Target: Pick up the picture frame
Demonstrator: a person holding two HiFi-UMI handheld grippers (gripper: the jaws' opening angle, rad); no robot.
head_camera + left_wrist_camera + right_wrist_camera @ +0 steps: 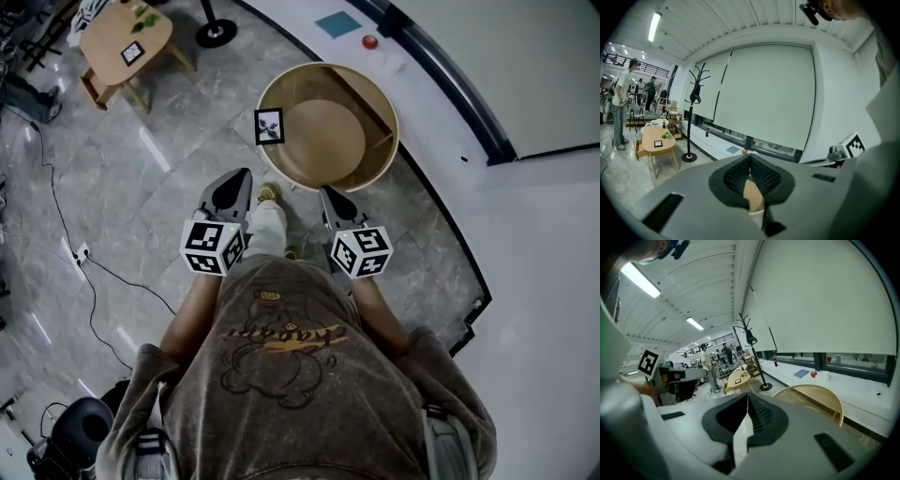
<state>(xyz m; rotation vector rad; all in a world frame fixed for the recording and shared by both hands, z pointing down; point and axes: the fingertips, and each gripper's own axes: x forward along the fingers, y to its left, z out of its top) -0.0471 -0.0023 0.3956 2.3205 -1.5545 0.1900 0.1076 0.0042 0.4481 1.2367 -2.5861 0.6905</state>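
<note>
2 claws hang just short of the near rim of the round wooden counter (379, 111), both pointing toward it, and each carries 1 marker cube behind it. The left claw (242, 176) is off the counter's near-left side with its 2 jaws pressed together and nothing between them, which the left gripper view confirms (750, 157). The right claw (328, 193) sits close to the counter's near edge, its jaws likewise meeting at the tips and empty (747, 395). 1 picture frame (269, 126), black-edged with a plant print, stands at the left rim of the round counter, apart from both claws and closer to the left one. Well away to the far left of the round counter is 1 smaller wooden counter (103, 42), which carries a second frame (132, 52) lying flat and 1 small green item. 1 coat stand base (216, 33) rests on the floor between the 2 counters. Beyond the round counter's far rim, on the white ledge, lie 1 red ball (370, 41) and 1 blue square (337, 23).
</note>
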